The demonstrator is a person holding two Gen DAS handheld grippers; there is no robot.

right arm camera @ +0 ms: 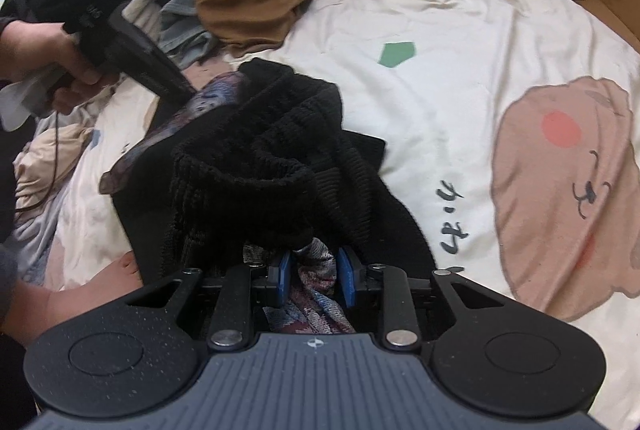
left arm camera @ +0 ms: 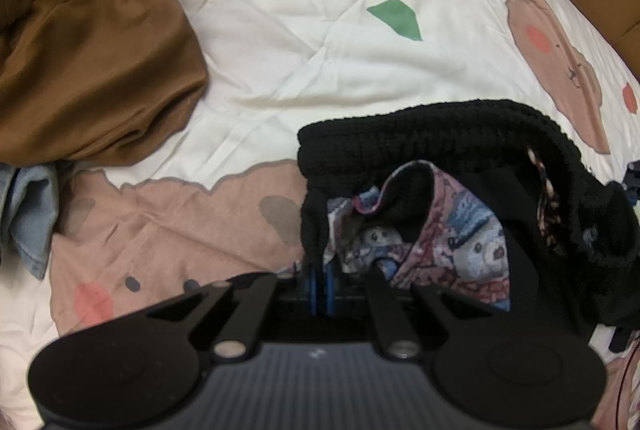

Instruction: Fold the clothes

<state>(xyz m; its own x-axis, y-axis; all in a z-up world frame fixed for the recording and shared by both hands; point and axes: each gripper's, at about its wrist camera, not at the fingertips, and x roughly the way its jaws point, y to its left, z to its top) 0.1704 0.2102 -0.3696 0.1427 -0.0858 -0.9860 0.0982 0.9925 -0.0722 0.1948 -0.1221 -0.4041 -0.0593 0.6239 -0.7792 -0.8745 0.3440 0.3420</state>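
Black knit sweater with a patterned bear-print lining, bunched and lifted partly off the bed, held between both tools. Right tool: blue pads pressed onto a fold of patterned lining at the garment's near edge. Left tool: blue pads close together, pinching the black knit edge; in the right wrist view a hand grips it at the sweater's far side. Bed cover: cream, bear print, green patch. Brown garment heaped well apart, light blue cloth beside it.
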